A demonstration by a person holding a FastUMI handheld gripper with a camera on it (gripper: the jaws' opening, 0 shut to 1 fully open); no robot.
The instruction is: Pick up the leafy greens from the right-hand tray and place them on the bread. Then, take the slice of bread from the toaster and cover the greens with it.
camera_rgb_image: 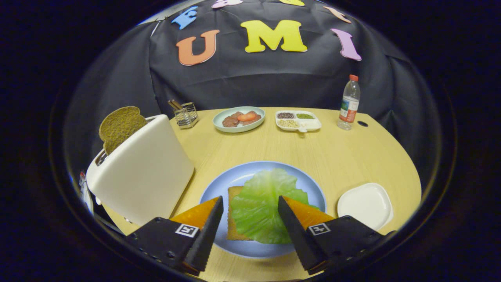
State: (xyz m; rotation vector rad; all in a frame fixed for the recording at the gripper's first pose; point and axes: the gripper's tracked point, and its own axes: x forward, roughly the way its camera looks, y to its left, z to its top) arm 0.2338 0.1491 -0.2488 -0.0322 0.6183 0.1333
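Observation:
A green lettuce leaf (261,205) lies on a brown slice of bread (234,213) on the blue plate (223,184), just ahead of and between my fingers. My gripper (250,203) hovers over the plate, open, its fingers spread to either side of the leaf and pressing on nothing. To the left stands the white toaster (143,172) with a second brown bread slice (119,126) sticking up out of its slot. An empty white square tray (366,204) sits on the wooden table to the right of the plate.
Farther back on the table (332,156) are a pale green plate with meat and tomato slices (239,118), a white divided dish of seeds (298,120), a wire holder (186,114) and a water bottle (349,103).

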